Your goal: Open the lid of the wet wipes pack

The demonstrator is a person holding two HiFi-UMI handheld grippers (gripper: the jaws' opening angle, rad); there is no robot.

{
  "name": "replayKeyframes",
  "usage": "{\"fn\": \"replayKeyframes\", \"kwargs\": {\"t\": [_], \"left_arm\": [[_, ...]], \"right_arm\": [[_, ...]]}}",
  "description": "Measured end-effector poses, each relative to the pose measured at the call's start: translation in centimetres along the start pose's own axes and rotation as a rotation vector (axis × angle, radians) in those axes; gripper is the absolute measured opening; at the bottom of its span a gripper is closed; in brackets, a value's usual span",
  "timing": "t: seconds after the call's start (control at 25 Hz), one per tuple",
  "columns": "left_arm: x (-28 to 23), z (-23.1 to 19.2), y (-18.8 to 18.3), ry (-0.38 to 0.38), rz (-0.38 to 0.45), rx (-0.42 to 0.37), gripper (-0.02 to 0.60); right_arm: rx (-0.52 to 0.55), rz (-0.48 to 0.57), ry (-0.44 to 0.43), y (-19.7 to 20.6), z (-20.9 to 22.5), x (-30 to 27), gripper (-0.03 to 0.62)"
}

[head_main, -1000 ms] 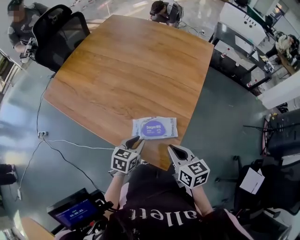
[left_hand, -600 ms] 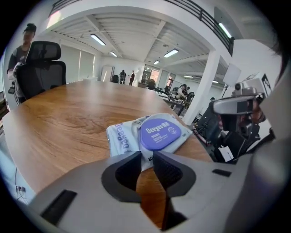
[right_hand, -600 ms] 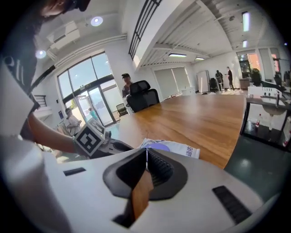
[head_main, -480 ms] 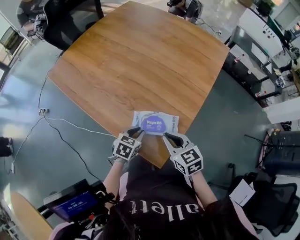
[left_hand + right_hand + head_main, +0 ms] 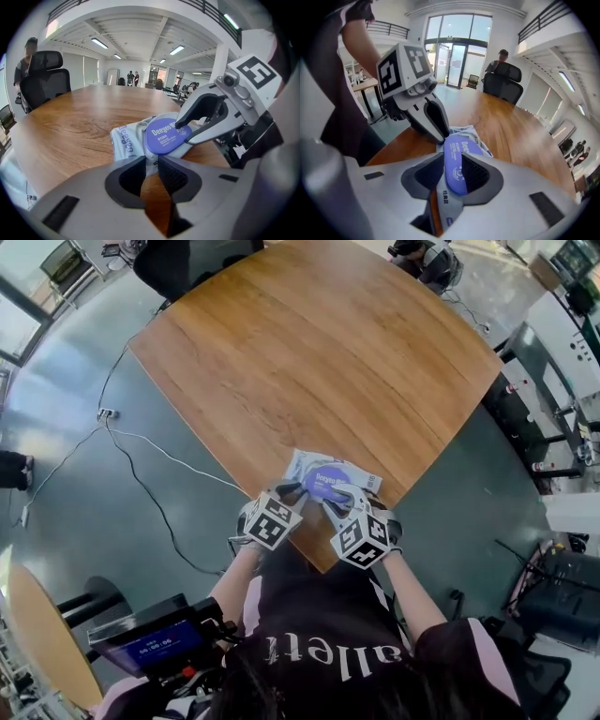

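Observation:
A white wet wipes pack (image 5: 305,465) with a round purple lid (image 5: 328,482) lies near the front corner of the wooden table (image 5: 309,352). My right gripper (image 5: 343,499) is shut on the lid's edge; in the right gripper view the lid (image 5: 457,150) stands between the jaws of the right gripper (image 5: 453,159). In the left gripper view the lid (image 5: 161,136) tilts up off the pack (image 5: 126,143), one jaw of the right gripper (image 5: 180,131) above it and one below. My left gripper (image 5: 151,159) is nearly shut, with the pack's near edge at its tips.
The table's near edge runs just behind both grippers. A black office chair (image 5: 187,259) stands at the far left corner, with a person (image 5: 28,61) beside it. Cables (image 5: 141,442) cross the floor on the left. A small screen (image 5: 155,643) sits low on the left.
Both grippers have moved forward from the table's edge onto the pack. The right jaws have shut on the purple lid, and the left jaws have come to the pack's near edge.

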State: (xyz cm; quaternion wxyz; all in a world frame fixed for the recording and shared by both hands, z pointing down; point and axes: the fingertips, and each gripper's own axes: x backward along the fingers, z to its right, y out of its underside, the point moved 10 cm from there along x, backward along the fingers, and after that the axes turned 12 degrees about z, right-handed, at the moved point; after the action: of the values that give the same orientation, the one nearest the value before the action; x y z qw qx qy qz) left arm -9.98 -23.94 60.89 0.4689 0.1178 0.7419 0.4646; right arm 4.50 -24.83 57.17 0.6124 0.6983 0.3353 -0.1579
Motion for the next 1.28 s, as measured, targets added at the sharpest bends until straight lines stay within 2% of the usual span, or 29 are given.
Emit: {"fn": "replayKeyframes", "kwargs": {"t": [0.16, 0.44, 0.64, 0.76, 1.28], "left_arm": [[0.6, 0.2, -0.4, -0.004, 0.003, -0.006, 0.083], [0.5, 0.4, -0.1, -0.006, 0.000, -0.043, 0.081], [0.4, 0.6, 0.1, 0.011, -0.001, -0.069, 0.081], [0.2, 0.7, 0.0, 0.017, -0.001, -0.069, 0.081], [0.0, 0.9, 0.3, 0.025, -0.002, -0.068, 0.081]], "right_arm": [[0.101, -0.033, -0.036, -0.6, -0.3, -1.1, 0.101], [0.309, -0.016, -0.029, -0.3, -1.2, -1.5, 0.101], [0.306, 0.002, -0.028, -0.7, -0.9, -1.0, 0.101], [0.336, -0.001, -0.040, -0.8, -0.8, -0.9, 0.101], [0.343, -0.002, -0.069, -0.5, -0.6, -0.8, 0.101]]}}
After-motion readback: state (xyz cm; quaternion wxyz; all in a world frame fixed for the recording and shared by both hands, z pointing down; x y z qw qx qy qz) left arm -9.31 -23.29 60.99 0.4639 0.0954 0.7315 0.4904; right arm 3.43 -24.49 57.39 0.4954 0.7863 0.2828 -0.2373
